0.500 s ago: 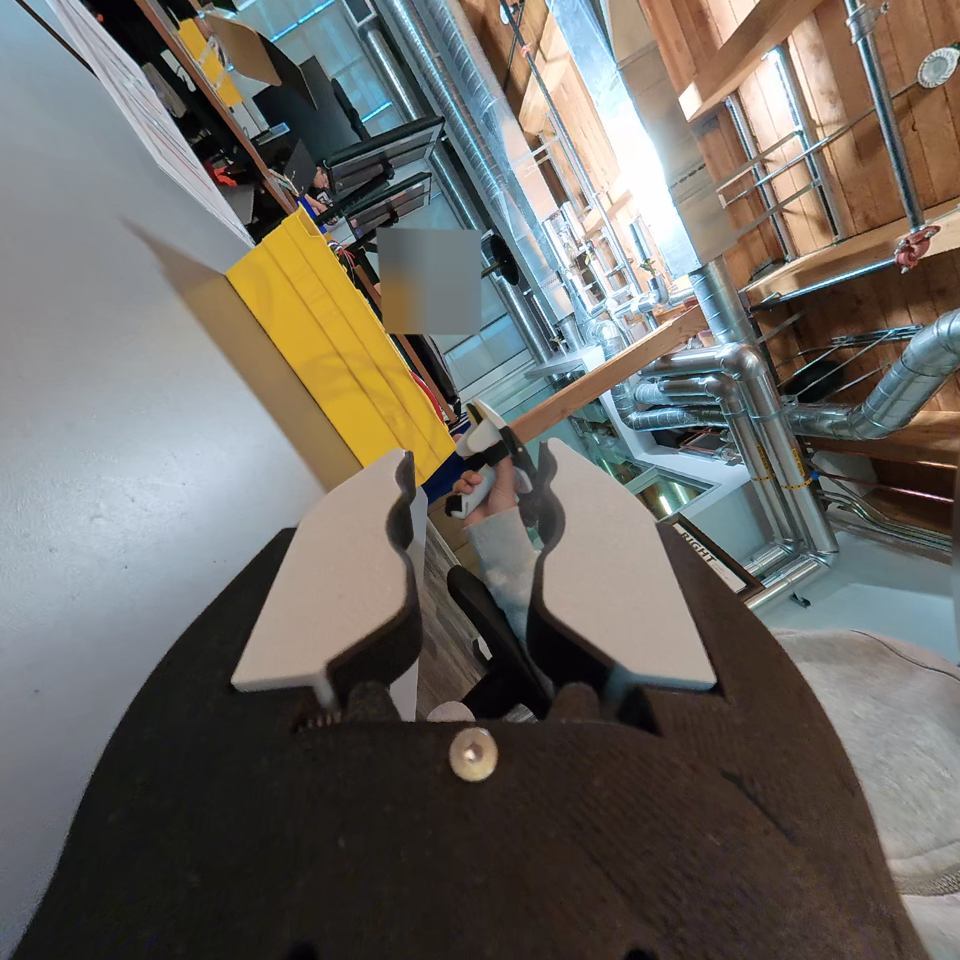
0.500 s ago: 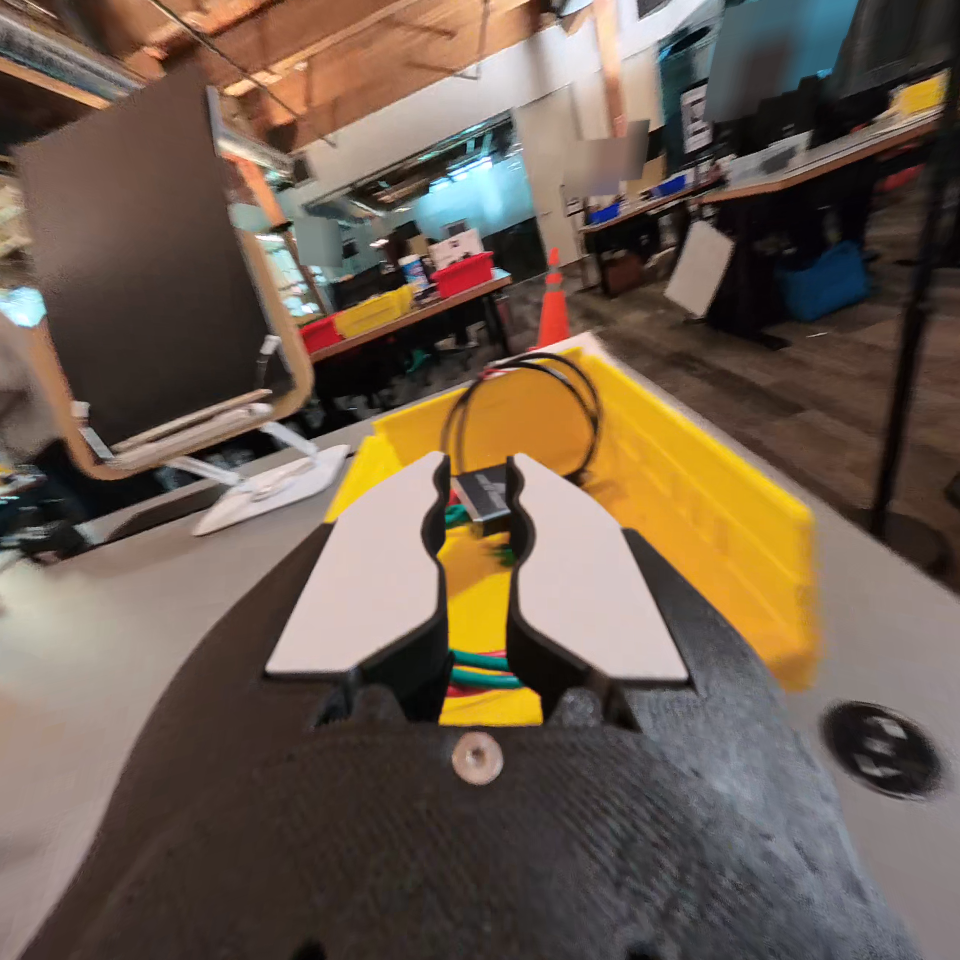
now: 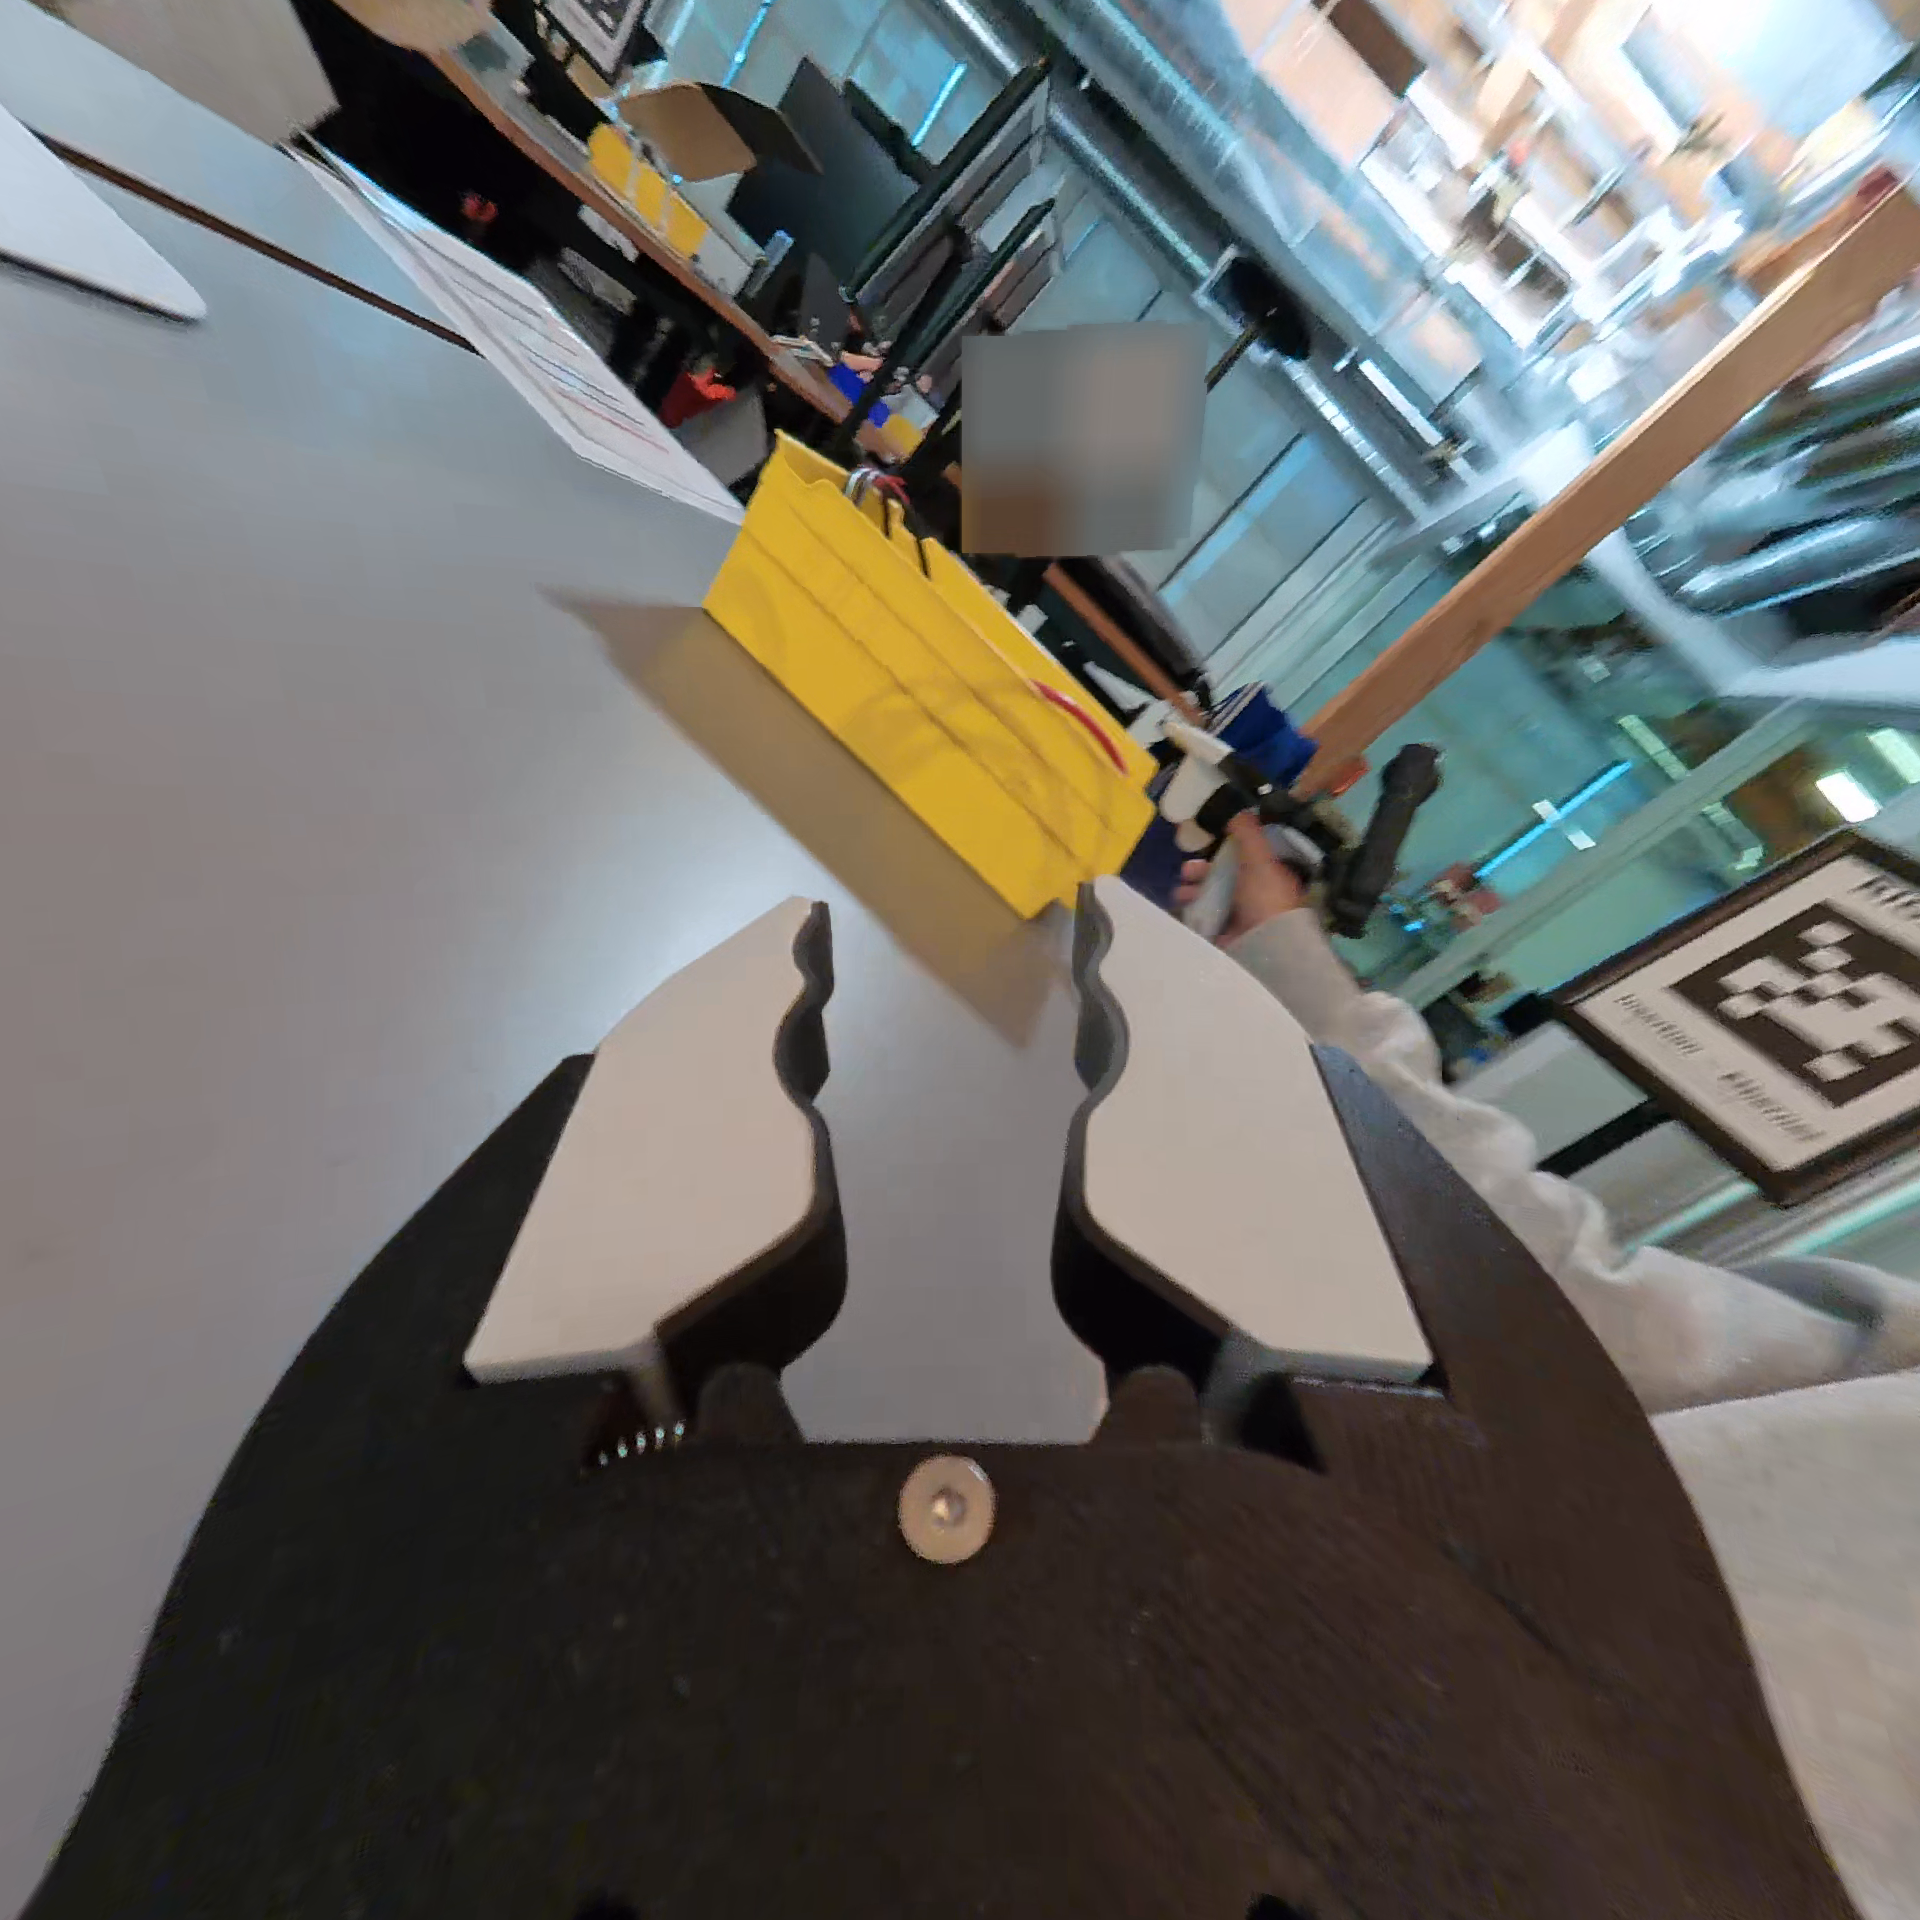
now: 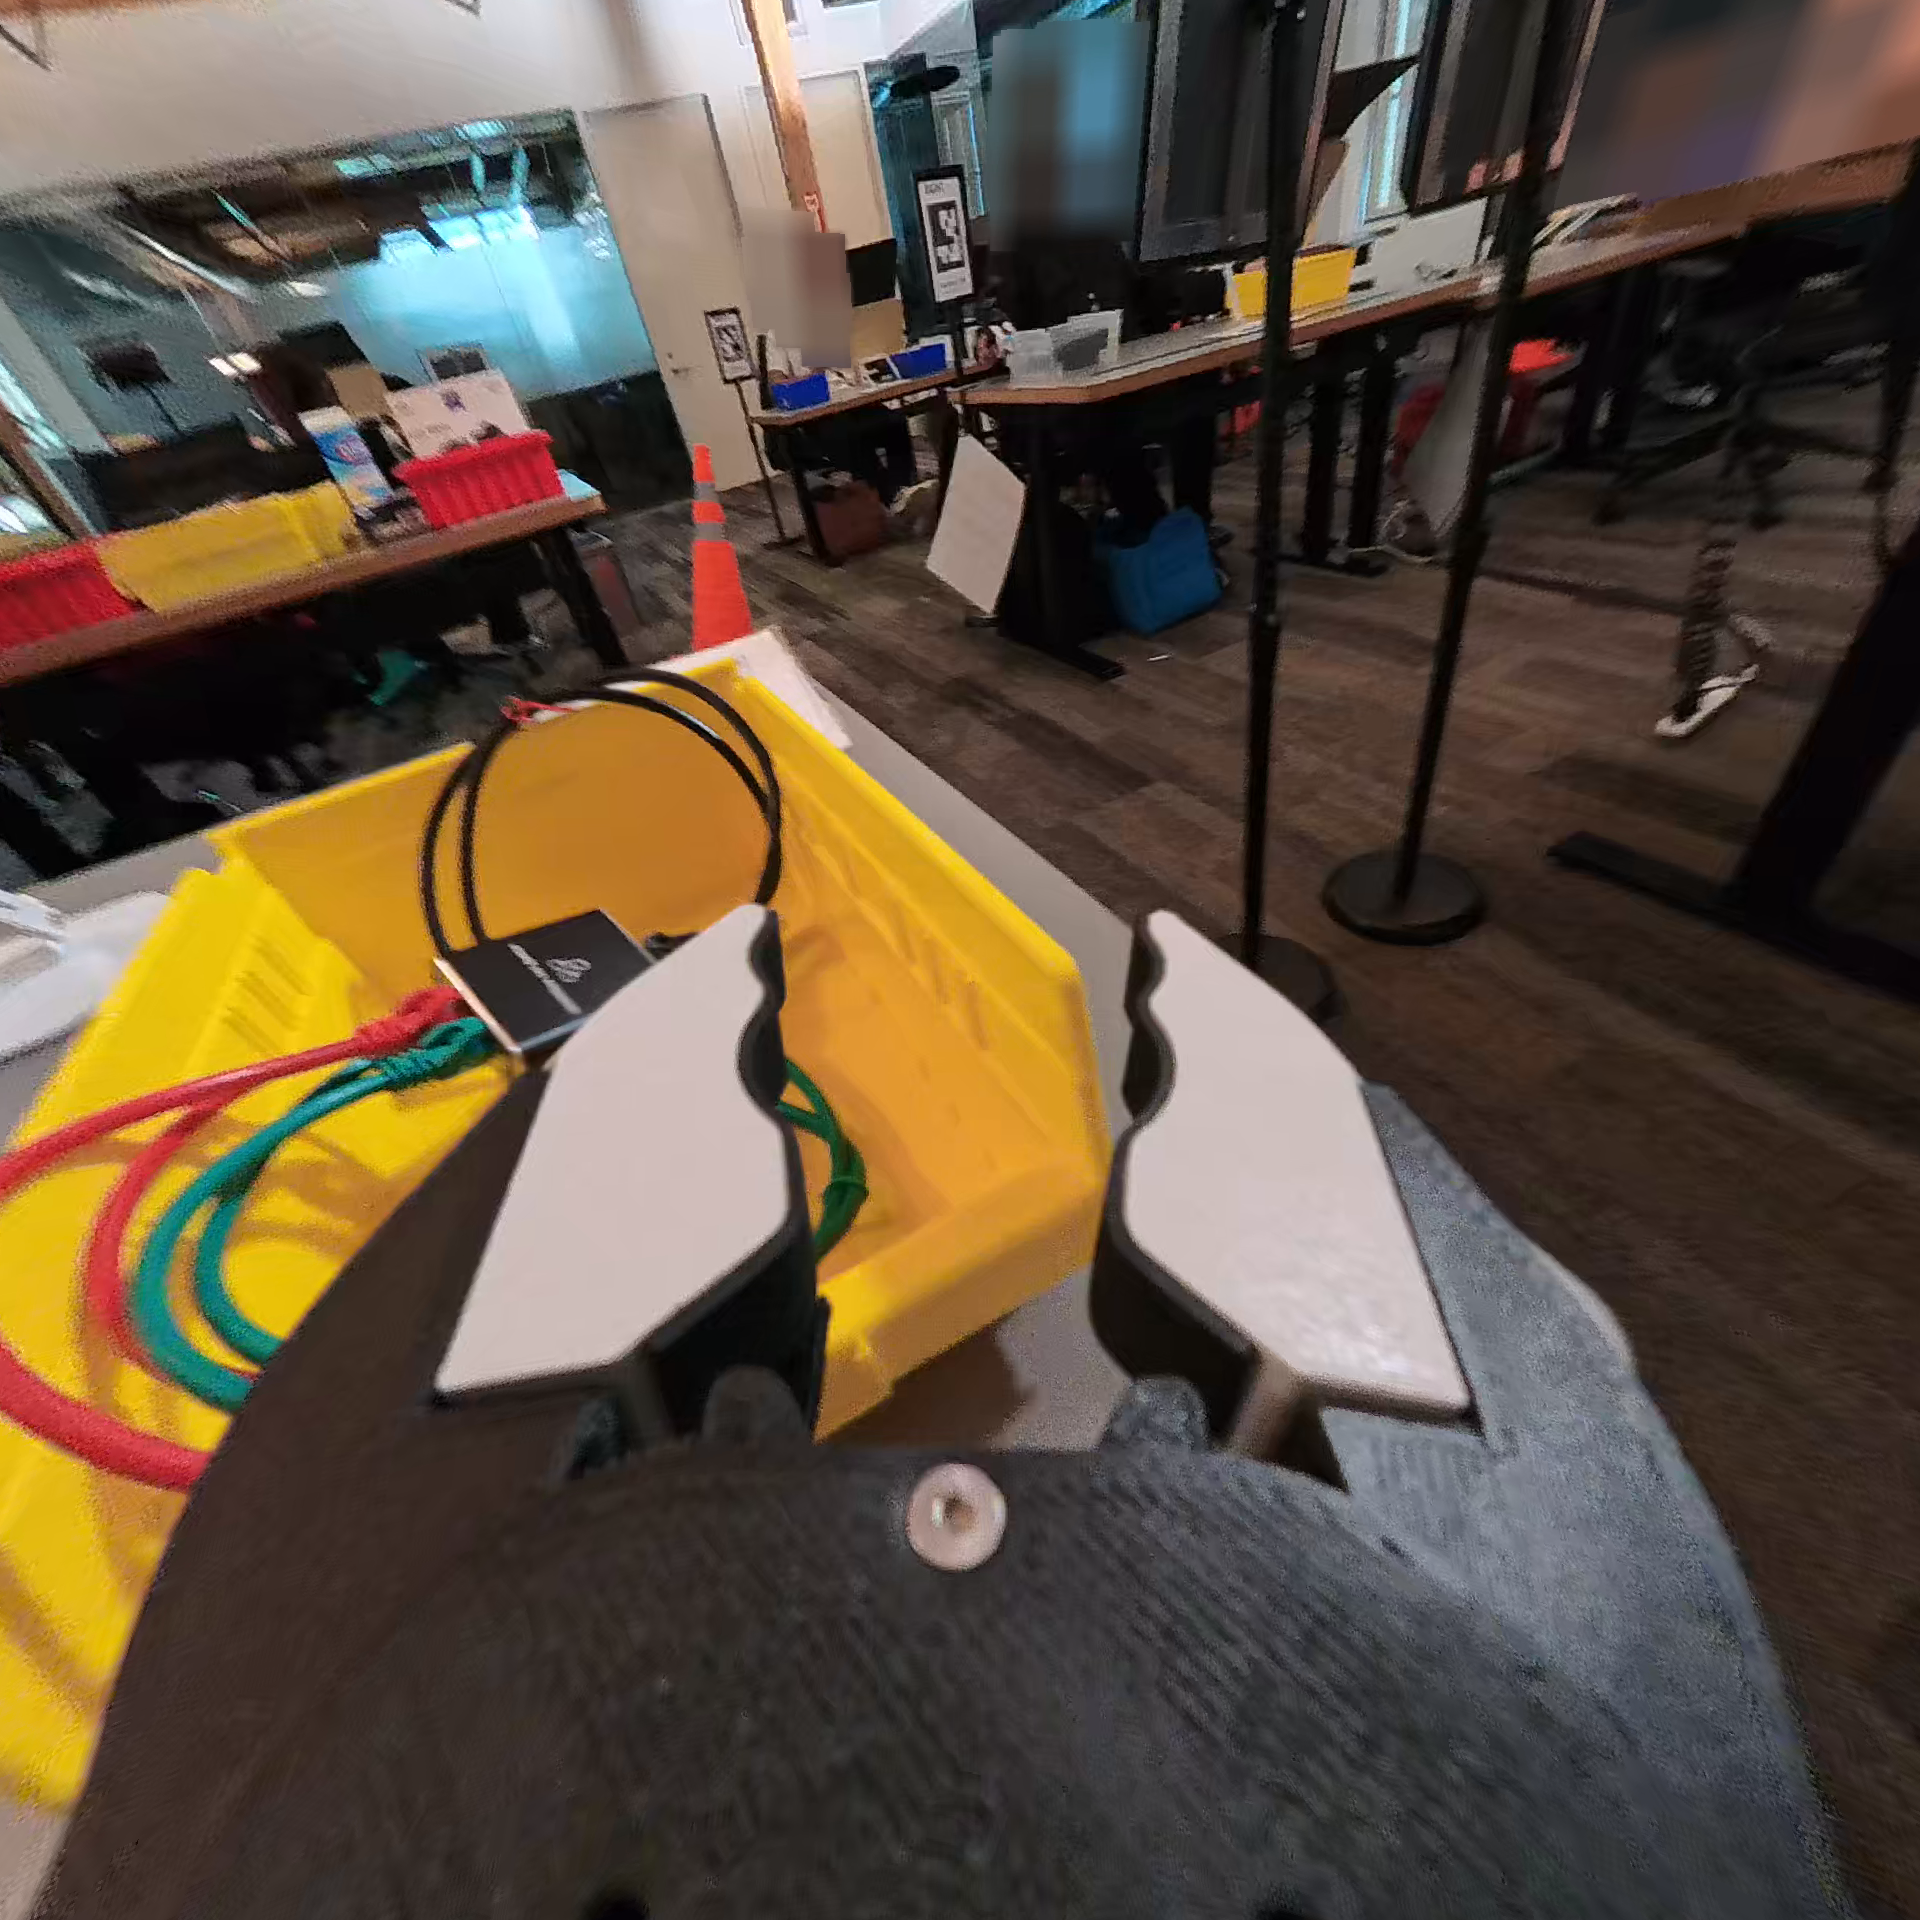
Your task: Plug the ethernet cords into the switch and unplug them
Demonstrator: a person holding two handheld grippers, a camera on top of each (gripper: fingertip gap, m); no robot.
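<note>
A yellow bin (image 4: 956, 1039) stands on the grey table (image 3: 312, 831). In it lie a small black switch (image 4: 545, 977), a coiled red cord (image 4: 94, 1195), a coiled green cord (image 4: 239, 1226) and a looped black cable (image 4: 623, 748). My right gripper (image 4: 951, 935) is open and empty, held over the bin's near right corner. My left gripper (image 3: 951, 914) is open and empty above the bare table, short of the bin (image 3: 914, 686), seen from its outer side. The right gripper (image 3: 1226, 800) and the hand holding it show beyond the bin.
White sheets (image 3: 540, 353) lie on the table past the bin. A framed marker board (image 3: 1787, 1018) stands at the right. Black stand poles (image 4: 1262, 520) and an orange cone (image 4: 717, 561) stand on the floor beyond the table edge. Other desks with bins lie farther off.
Both grippers have opened wider. The left view has swung down toward the table and bin. The right gripper has shifted right, from centred over the bin to its right corner.
</note>
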